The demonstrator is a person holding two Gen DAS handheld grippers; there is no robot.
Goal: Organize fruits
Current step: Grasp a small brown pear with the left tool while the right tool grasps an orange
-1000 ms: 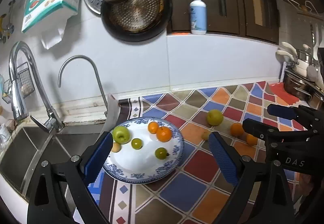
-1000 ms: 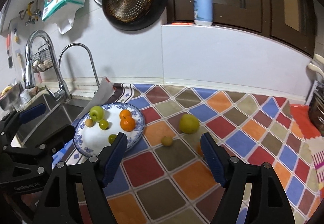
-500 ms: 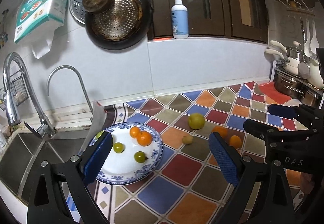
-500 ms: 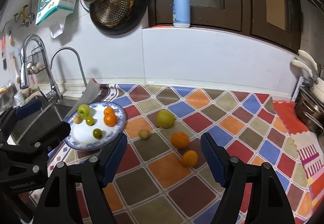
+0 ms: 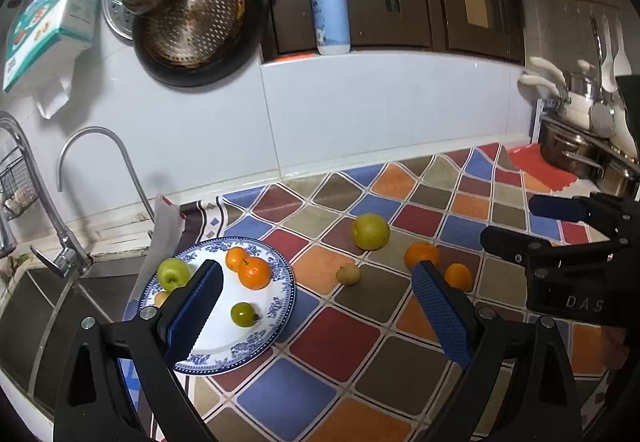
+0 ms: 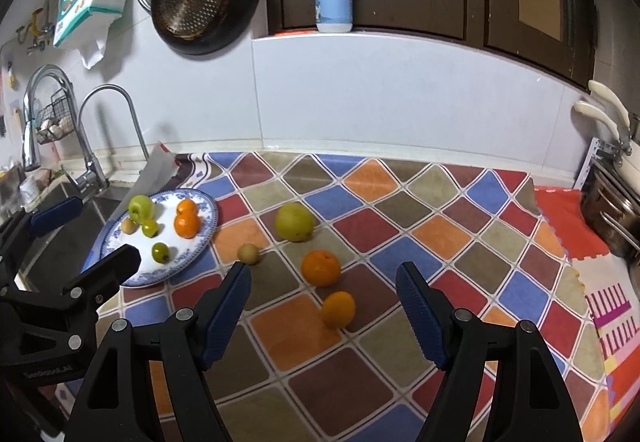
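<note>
Six fruits on blue-rimmed plate [image 6: 208, 216] by sink, four left loose on checkered mat [image 6: 440, 234]: pear [image 6: 294, 222], small fruit [image 6: 248, 253], two oranges [image 6: 321, 267]; left gripper [image 5: 316, 306] and right gripper [image 6: 322, 310] open, empty.

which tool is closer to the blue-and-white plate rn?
Left. The left tool hangs open at the plate, one finger overlapping it in view. The right tool, also open, sits over the loose oranges, off to the plate's right.
</note>
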